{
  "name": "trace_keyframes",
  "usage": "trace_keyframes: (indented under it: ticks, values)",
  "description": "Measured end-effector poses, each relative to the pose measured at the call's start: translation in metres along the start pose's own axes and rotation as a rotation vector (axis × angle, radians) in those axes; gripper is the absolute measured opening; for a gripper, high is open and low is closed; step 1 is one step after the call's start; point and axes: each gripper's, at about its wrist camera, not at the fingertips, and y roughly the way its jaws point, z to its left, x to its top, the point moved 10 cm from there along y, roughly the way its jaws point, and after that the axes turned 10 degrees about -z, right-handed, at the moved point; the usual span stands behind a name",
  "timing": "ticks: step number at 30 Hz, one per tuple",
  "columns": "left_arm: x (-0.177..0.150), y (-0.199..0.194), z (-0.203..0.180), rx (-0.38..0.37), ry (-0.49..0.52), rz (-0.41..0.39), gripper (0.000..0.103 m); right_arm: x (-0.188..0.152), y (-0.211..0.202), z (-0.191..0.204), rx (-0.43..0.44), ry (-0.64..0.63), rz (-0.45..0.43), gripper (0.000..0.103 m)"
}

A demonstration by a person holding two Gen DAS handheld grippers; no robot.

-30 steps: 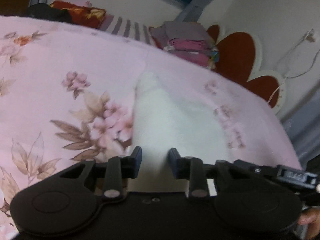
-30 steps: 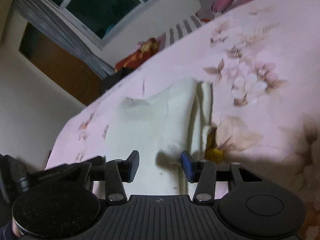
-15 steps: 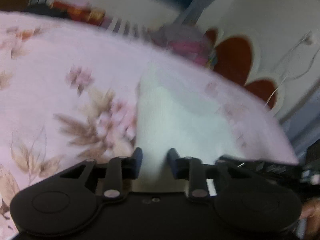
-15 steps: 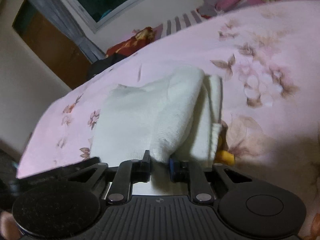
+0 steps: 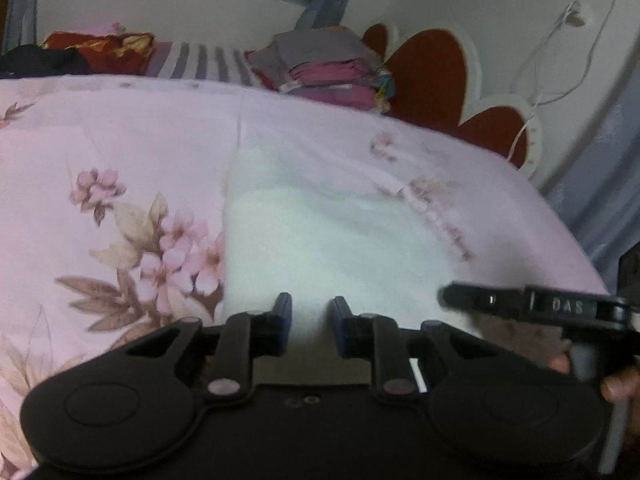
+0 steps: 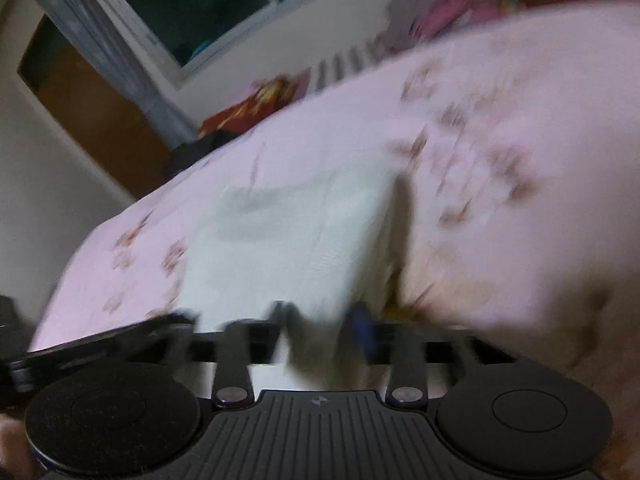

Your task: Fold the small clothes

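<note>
Pink floral bedspread (image 5: 120,140) under white garment (image 5: 320,232), which lies partly folded just ahead of my tongs; left gripper (image 5: 311,322) gapes empty, right gripper (image 6: 320,328) too blurred to tell, further folds probably remain.

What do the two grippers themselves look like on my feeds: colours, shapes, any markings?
Both are black plastic. The left gripper has two round discs at its base, silver pivot screws and blue-lined fingers. The right gripper matches, with a ribbed centre plate bearing a small round mark; in the left view its side shows pale lettering, roughly "DAS". No cables or sleeves are visible.
</note>
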Motion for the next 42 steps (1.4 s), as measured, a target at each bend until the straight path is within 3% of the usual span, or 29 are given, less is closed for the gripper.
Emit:
trace_keyframes:
  ticks: [4,5,6,7,9,11,15,19,22,24,25,26,29,31,33,35,36,38,40,42]
  values:
    - [0.020,0.013,0.004,-0.003,0.005,-0.026,0.029,0.024,0.016,-0.018,-0.028,0.055,-0.022,0.052]
    - [0.027,0.021,0.004,-0.009,0.008,-0.037,0.029,0.029,0.022,-0.021,-0.034,0.054,-0.028,0.044]
    - [0.032,0.028,0.004,-0.016,0.013,-0.041,0.029,0.034,0.032,-0.023,-0.025,0.058,-0.021,0.019]
    - [0.037,0.036,0.005,-0.015,0.022,-0.043,0.029,0.036,0.043,-0.024,-0.013,0.067,0.002,0.009]
    - [0.045,0.055,0.010,-0.002,0.035,-0.042,0.029,0.041,0.060,-0.025,-0.004,0.039,0.015,0.007]
    - [0.040,0.080,0.021,0.020,0.031,0.028,0.027,0.039,0.079,-0.033,-0.060,-0.022,0.051,0.007]
    - [0.050,0.078,0.024,-0.006,-0.005,0.002,0.027,0.046,0.081,-0.035,-0.090,-0.064,0.055,0.007]
    - [0.053,0.067,0.017,-0.048,-0.014,-0.045,0.027,0.059,0.063,-0.012,-0.063,-0.135,-0.026,0.008]
    - [0.048,0.082,0.017,-0.022,0.008,-0.006,0.029,0.056,0.076,-0.002,-0.039,-0.140,-0.026,0.007]
    - [0.041,0.094,0.019,0.008,0.035,0.053,0.031,0.042,0.097,-0.012,-0.125,-0.195,0.046,0.009]
    - [0.042,0.094,0.018,0.018,0.060,0.050,0.033,0.042,0.099,-0.018,-0.168,-0.230,0.029,0.026]
    - [0.044,0.091,0.017,0.026,0.066,0.057,0.031,0.044,0.097,-0.022,-0.201,-0.232,0.024,0.030]
    - [0.051,0.065,0.010,-0.003,0.076,0.003,0.030,0.058,0.068,-0.034,-0.337,-0.258,-0.042,0.029]
    - [0.049,0.045,0.005,-0.041,0.069,-0.030,0.030,0.062,0.042,-0.022,-0.222,-0.185,-0.086,0.029]
    - [0.039,0.037,0.000,-0.069,0.065,-0.028,0.030,0.053,0.027,0.002,-0.103,-0.206,-0.083,0.029]
    - [0.023,0.045,-0.006,-0.061,0.084,0.018,0.030,0.034,0.026,0.027,-0.009,-0.249,-0.036,0.018]
    - [0.017,0.047,-0.006,-0.057,0.085,0.026,0.030,0.022,0.031,0.033,-0.016,-0.299,0.001,0.015]
    - [0.012,0.047,-0.009,-0.073,0.055,0.025,0.030,0.005,0.046,0.018,-0.157,-0.391,0.049,0.015]
    - [0.010,0.042,-0.013,-0.075,0.080,0.031,0.030,0.007,0.046,-0.004,-0.182,-0.301,0.029,0.015]
    - [0.007,0.031,-0.014,-0.072,0.095,0.024,0.030,0.009,0.039,-0.014,-0.238,-0.300,0.036,0.015]
